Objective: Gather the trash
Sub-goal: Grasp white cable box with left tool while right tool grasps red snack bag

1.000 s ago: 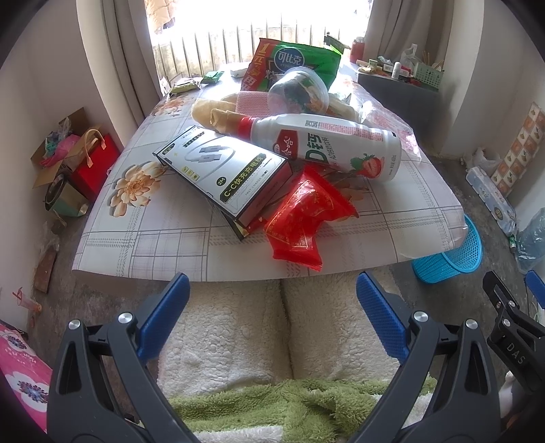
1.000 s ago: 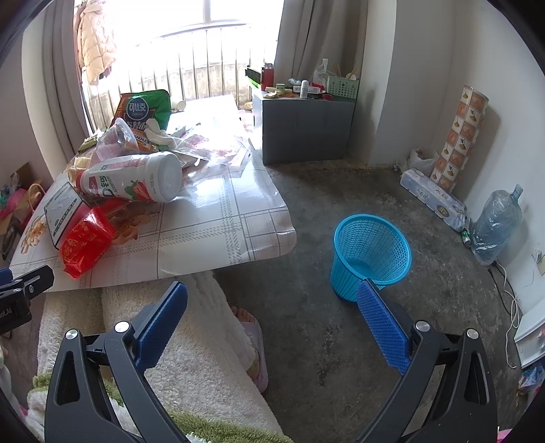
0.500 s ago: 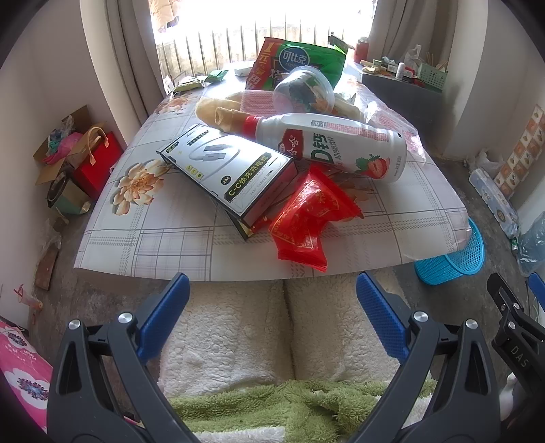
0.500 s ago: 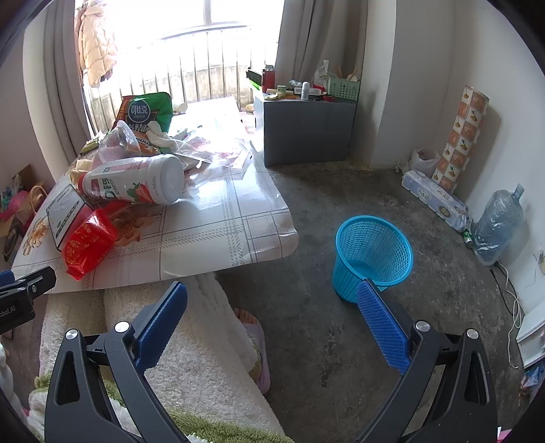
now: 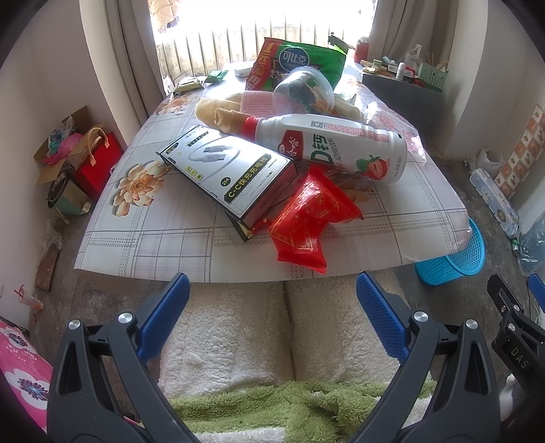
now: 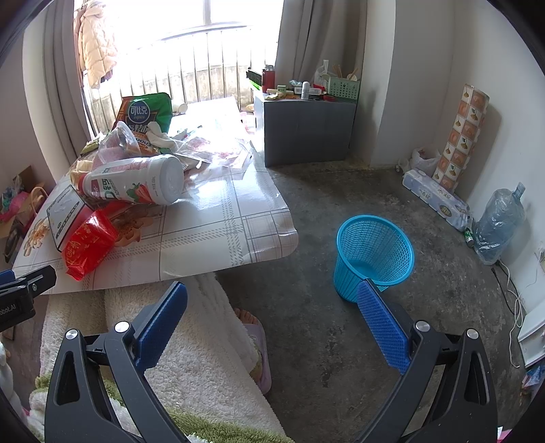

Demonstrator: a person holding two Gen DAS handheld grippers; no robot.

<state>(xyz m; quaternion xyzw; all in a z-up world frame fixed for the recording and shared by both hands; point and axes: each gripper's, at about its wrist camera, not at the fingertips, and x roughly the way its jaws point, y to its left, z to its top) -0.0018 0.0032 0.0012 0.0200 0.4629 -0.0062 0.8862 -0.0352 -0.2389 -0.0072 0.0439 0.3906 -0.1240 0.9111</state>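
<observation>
Nothing looks collected yet. The left gripper (image 5: pixel 270 300) and right gripper (image 6: pixel 272 306) hang released. The red foil wrapper (image 5: pixel 308 218) lies at twelve o'clock; the blue mesh plastic basket (image 6: pixel 373 255) sits empty.

Daylight pours from the window (image 6: pixel 221 20) far ahead of the fingers (image 6: pixel 160 327), blown out to white. Glare whitens the tabletop (image 6: pixel 218 191) beyond them. Both views stay sharp, yet fisheye bending curves the edges and black vignettes fill the corners.
</observation>
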